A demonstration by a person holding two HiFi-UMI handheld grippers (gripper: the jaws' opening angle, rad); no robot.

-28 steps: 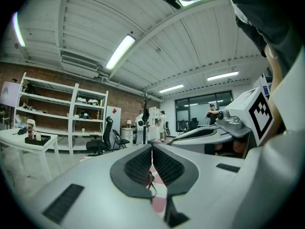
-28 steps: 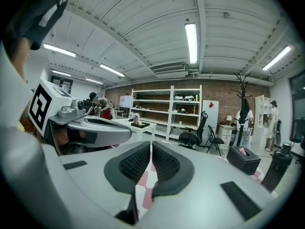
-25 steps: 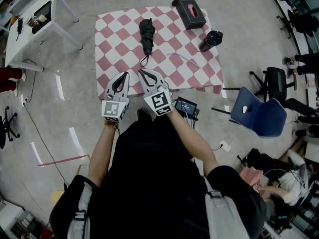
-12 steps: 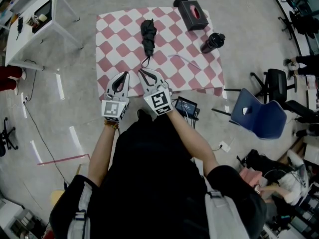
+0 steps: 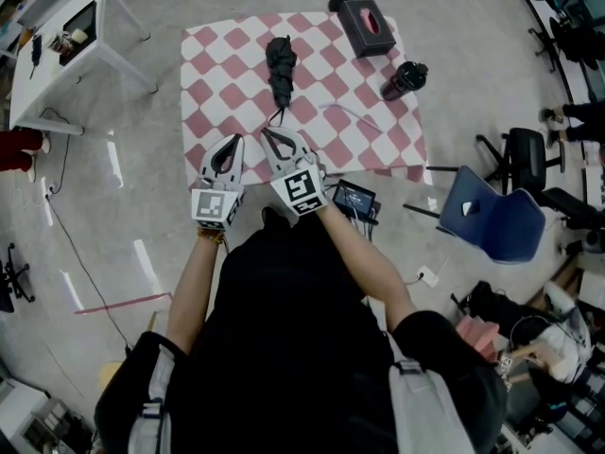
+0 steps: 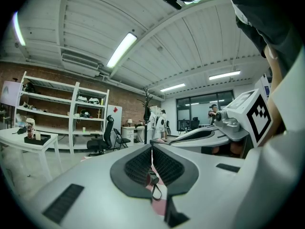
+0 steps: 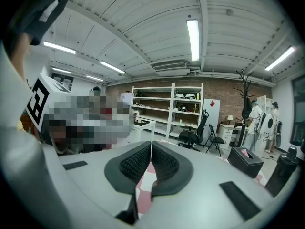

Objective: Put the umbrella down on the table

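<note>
jaws of left gripper (image 6: 152, 147) and right gripper (image 7: 151, 143) pressed together, nothing between them; both side by side over the near edge of the pink-and-white checked cloth table (image 5: 213, 83). folded black umbrella (image 5: 280, 64) lies flat toward the far edge, strap loop pointing at the grippers. black tissue box (image 5: 367, 26) at far right corner.

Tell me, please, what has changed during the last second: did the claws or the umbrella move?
Nothing visibly changed. The umbrella lies folded on the checkered table as before. The left claw and the right claw stay shut at the table's near edge. Only the head view itself shifted slightly.
</note>
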